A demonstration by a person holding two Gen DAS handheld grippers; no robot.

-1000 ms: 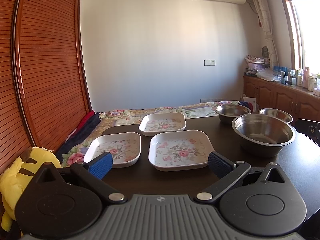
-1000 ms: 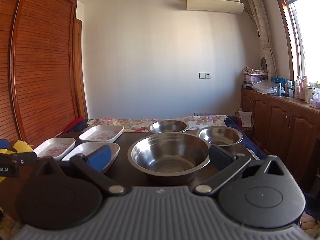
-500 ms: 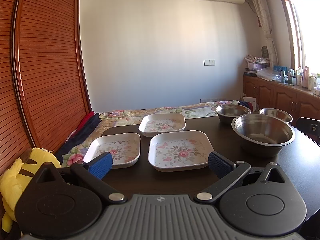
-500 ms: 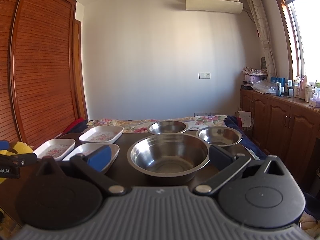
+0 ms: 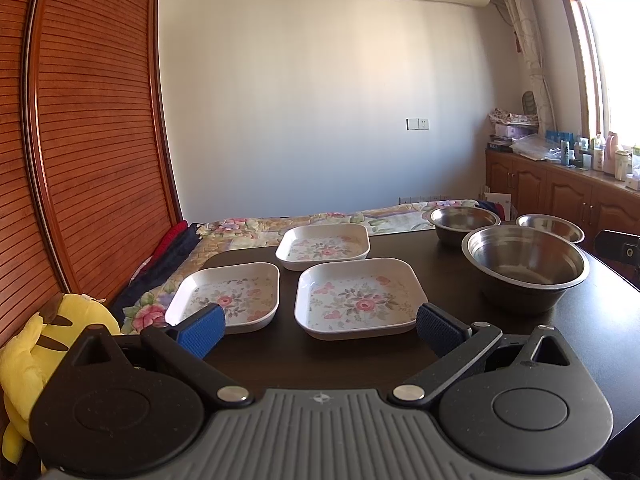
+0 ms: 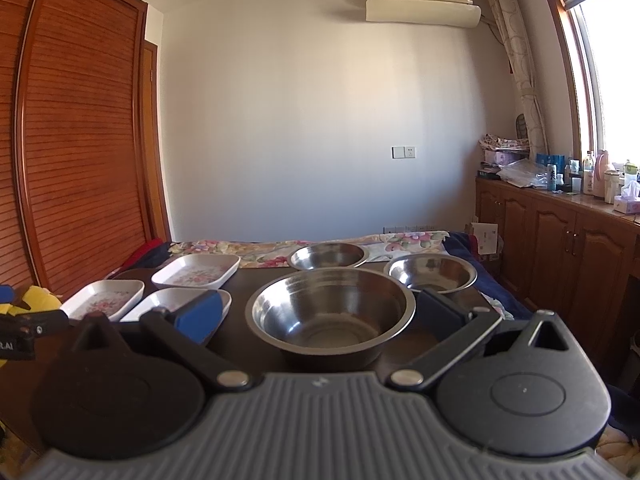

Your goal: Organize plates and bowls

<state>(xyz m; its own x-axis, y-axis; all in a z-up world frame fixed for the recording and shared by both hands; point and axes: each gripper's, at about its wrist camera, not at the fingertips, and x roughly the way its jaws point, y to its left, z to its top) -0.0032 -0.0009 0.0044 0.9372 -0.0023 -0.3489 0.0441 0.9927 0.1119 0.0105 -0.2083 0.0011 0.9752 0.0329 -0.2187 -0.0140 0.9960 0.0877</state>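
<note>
1. Left wrist view: the left gripper [image 5: 320, 330] hangs spread wide and empty above the dark wooden table [image 5: 592, 320]. Three square white floral plates lie apart: the nearest plate [image 5: 358, 297] between the fingertips, another [image 5: 228, 298] to its left, a third [image 5: 323, 241] behind.
2. Right wrist view: the right gripper [image 6: 320, 314], also spread and empty, frames the large steel bowl [image 6: 330, 312]; two smaller steel bowls [image 6: 328, 256] [image 6: 431, 274] sit behind it.

Dark table [image 5: 360, 360] carries three white floral square plates [image 5: 358, 298], [image 5: 228, 298], [image 5: 324, 246] on the left, three steel bowls [image 5: 526, 266], [image 5: 464, 222], [image 5: 550, 228] on the right. None stacked.
</note>
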